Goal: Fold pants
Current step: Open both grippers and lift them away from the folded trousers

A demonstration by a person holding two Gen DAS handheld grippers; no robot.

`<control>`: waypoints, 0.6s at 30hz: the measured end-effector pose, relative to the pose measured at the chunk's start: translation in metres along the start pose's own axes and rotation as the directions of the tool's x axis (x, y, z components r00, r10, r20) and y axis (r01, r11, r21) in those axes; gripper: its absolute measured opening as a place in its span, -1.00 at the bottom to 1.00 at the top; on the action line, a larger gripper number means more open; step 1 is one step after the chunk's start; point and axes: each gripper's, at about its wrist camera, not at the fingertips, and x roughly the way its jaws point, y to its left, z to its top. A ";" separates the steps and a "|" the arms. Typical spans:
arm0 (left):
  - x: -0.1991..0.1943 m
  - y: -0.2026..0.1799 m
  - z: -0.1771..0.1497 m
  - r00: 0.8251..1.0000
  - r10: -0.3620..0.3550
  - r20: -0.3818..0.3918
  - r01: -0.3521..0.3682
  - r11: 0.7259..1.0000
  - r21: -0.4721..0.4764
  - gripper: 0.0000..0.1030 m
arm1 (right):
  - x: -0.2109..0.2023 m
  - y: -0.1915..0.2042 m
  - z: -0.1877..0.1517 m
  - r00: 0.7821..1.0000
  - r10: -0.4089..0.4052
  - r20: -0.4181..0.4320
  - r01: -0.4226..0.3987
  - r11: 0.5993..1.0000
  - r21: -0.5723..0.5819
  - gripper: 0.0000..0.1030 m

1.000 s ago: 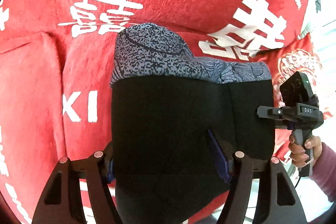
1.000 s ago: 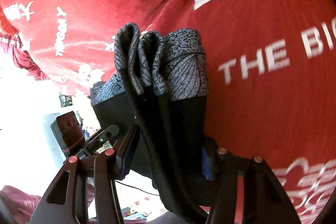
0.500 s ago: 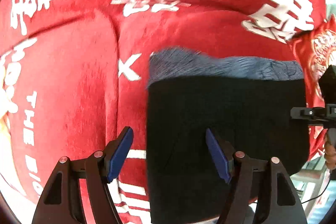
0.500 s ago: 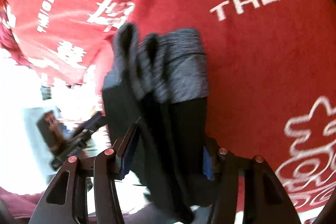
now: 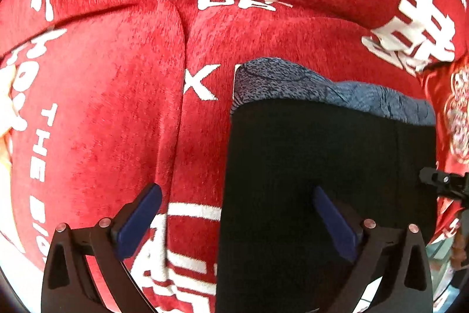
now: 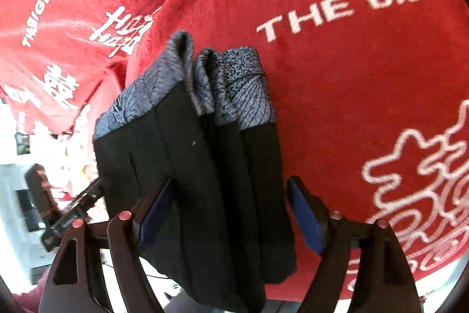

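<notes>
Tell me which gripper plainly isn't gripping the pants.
The left gripper: wide open, one finger over bare red cover; the right gripper straddles the pants closely.

left wrist — close, facing down | right wrist — close, sideways | shared: pants (image 5: 322, 166), red cover (image 5: 102, 107)

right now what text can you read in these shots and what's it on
"THE BIG..." on the red cover, cut off at the edge.
"THBIGDAY" on the cover, upper left of the right wrist view.
"THE BIG" down the cover's left in the left wrist view.
Large white Chinese characters: too stylised to read surely.
Pants: no text.
</notes>
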 end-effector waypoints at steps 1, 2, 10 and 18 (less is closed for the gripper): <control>-0.003 -0.002 -0.002 1.000 0.016 0.002 -0.016 1.000 0.018 1.00 | -0.004 0.001 -0.003 1.000 -0.022 0.012 0.022 1.000 -0.008 0.58; -0.006 -0.005 -0.004 0.999 0.041 0.004 -0.041 0.998 0.041 1.00 | -0.008 0.002 -0.005 0.999 -0.037 0.019 0.037 0.999 -0.012 0.58; -0.027 -0.005 -0.026 0.990 0.143 -0.010 -0.141 0.987 0.077 1.00 | -0.037 0.007 -0.038 0.978 -0.192 0.087 0.191 0.981 0.016 0.62; -0.064 -0.012 -0.047 0.986 0.165 0.011 -0.165 0.983 0.084 1.00 | -0.066 0.027 -0.071 0.961 -0.238 0.144 0.243 0.970 -0.022 1.00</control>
